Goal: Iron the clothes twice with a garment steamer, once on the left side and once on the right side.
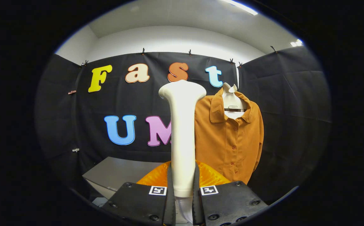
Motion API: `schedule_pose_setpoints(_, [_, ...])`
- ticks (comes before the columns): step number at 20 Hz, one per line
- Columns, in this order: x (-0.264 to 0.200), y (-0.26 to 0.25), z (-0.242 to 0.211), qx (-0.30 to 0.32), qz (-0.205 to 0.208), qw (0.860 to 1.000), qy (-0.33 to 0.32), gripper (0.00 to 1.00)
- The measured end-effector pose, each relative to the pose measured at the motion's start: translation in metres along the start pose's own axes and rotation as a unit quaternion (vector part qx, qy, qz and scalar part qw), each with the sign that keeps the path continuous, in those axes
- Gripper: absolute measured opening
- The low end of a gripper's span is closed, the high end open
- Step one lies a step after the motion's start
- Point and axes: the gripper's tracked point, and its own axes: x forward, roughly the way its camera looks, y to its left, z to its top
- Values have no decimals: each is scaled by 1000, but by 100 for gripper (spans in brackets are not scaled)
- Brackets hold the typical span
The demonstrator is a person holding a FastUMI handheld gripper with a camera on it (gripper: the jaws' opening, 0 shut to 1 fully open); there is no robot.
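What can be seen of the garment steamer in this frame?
The garment steamer is a smooth, cream-white wand that looks like plastic, standing upright with a slim handle flaring to a wide, rounded head at the top. The claw is shut on its lower handle, both fingers pressing its sides. It partly overlaps the orange shirt hanging beyond it; whether they touch cannot be told.

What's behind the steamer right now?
The steamer, clamped upright in the gripper, hides the left edge of the orange shirt hanging beyond it. An orange thing sits low behind it; its middle is covered.
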Motion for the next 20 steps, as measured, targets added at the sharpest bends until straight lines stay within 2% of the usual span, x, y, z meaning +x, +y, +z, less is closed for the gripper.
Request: schedule_pose_setpoints(20, [-1,3,0,-3,8,1000,6,24])
